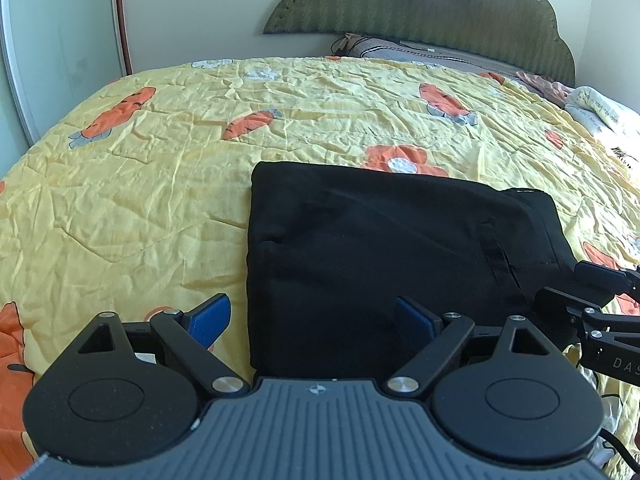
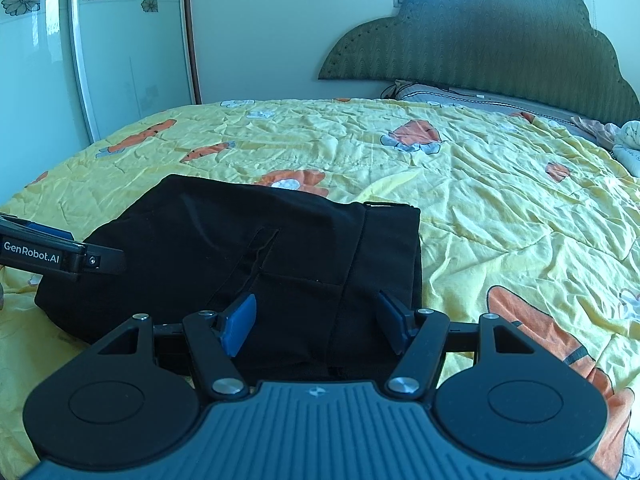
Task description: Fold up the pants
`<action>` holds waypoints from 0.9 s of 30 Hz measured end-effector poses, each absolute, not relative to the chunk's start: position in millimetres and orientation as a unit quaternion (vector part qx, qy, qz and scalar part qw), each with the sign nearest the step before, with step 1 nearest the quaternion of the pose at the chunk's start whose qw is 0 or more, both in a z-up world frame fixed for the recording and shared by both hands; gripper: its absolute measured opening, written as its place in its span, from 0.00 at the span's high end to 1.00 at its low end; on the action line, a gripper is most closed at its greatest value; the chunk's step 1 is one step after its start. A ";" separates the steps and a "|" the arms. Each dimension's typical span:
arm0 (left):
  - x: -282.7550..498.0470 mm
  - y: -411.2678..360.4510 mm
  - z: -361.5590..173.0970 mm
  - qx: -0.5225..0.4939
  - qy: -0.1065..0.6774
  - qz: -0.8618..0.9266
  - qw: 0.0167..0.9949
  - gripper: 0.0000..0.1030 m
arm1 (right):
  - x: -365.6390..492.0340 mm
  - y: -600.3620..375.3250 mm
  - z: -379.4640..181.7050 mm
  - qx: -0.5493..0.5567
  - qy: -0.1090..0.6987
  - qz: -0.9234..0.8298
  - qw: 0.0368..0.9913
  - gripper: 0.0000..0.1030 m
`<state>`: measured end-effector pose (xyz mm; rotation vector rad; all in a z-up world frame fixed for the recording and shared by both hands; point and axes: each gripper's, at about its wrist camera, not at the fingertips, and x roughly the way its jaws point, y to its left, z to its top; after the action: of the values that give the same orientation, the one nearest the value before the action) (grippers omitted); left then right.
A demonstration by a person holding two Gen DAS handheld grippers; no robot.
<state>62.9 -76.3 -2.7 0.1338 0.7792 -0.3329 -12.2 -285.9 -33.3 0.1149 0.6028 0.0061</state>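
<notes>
Where yellow quilt [image 1: 160,208] wrinkles, black pants [image 1: 380,248] lie squared.

A yellow carrot-print quilt [image 1: 160,184] covers the bed below a green headboard [image 2: 500,40], with perhaps pillows [image 1: 420,50] beneath.

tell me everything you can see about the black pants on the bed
The black pants lie folded into a compact, roughly rectangular bundle on the yellow carrot-print quilt. The fabric looks matte, soft and fairly thick. A slit pocket opening with a seam below it shows on top, and a layered edge, seemingly the waistband, runs along the bundle's right side in the right wrist view. The left gripper and right gripper sit open at its near edge; whether either touches the cloth is unclear.
</notes>
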 end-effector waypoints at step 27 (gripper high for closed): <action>148.4 -2.0 -30.7 -0.164 0.486 -0.353 0.783 0.13 | 29.4 -414.3 -70.7 0.342 0.341 0.154 0.862 0.34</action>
<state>148.4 -2.0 -30.7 -0.3538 1.0496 -0.7615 29.4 -414.3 -70.7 0.7171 0.7161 0.3239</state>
